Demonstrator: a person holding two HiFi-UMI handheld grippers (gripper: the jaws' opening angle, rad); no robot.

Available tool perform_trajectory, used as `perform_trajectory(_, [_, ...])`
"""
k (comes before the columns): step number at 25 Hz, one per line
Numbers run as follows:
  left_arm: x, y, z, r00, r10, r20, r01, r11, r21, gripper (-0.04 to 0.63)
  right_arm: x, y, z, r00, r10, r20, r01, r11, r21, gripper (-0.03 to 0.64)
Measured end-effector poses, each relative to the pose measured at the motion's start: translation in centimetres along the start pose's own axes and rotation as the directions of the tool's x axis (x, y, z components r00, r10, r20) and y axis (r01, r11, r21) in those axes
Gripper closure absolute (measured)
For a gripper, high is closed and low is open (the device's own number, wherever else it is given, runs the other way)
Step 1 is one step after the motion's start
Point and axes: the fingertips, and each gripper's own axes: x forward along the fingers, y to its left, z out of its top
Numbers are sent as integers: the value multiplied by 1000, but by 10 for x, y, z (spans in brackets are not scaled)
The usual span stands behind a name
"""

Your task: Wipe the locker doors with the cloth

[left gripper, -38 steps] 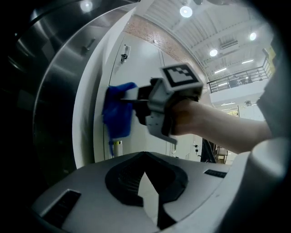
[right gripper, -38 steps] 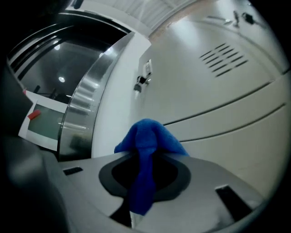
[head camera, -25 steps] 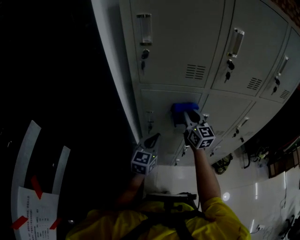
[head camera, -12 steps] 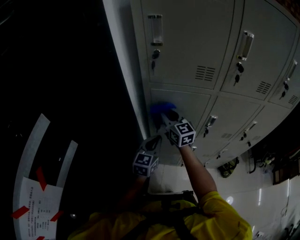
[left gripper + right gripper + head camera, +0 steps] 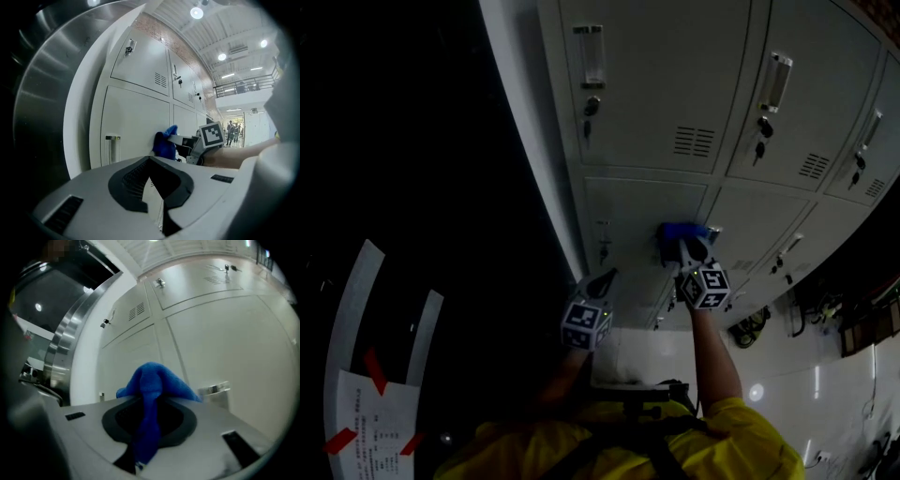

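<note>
A bank of pale grey locker doors point(image 5: 675, 84) fills the head view's upper right. My right gripper point(image 5: 686, 249) is shut on a blue cloth point(image 5: 682, 232) and presses it against a lower door point(image 5: 628, 206), near that door's right edge. In the right gripper view the cloth point(image 5: 154, 380) bulges out of the right gripper point(image 5: 147, 427) against the door, beside a metal handle point(image 5: 213, 390). My left gripper point(image 5: 605, 279) hangs lower left of it, off the door, with its jaws together and nothing in them. The left gripper view shows the left gripper point(image 5: 157, 197) with the cloth point(image 5: 165, 143) beyond.
Keys hang in the locks of the upper doors point(image 5: 589, 105). A dark steel panel point(image 5: 47, 93) stands left of the lockers. A printed sheet with red tape point(image 5: 370, 427) lies at lower left. Cables point(image 5: 750, 328) lie on the shiny floor at right.
My right gripper swept the cloth left across the lower door, then back right to the door's right edge. The left gripper stayed roughly where it was.
</note>
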Motion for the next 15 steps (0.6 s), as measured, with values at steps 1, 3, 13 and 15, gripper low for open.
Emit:
perform_trajectory(1, [-2,1,-3,1000,2,-4,-2,1000,-1,597,10,21,-3,998,70,-12,-70,998,0,545])
perform_trajectory(3, [-7,6,-8,1000,19,-7,-19,1000,-9,597,38,72,-14,979,194,-57,-196,980,-36,545])
perform_trajectory(13, [-30,27,-19,996,79,-28,-80,997,-23,597,97,185,-30,934,340,-112,-349,934,-74,545])
perform_trajectory(15, [-23,25,-22,998,64,-22,-65,998,-28,597,74,149,-25,956,278,-91,-285,956,-74,545])
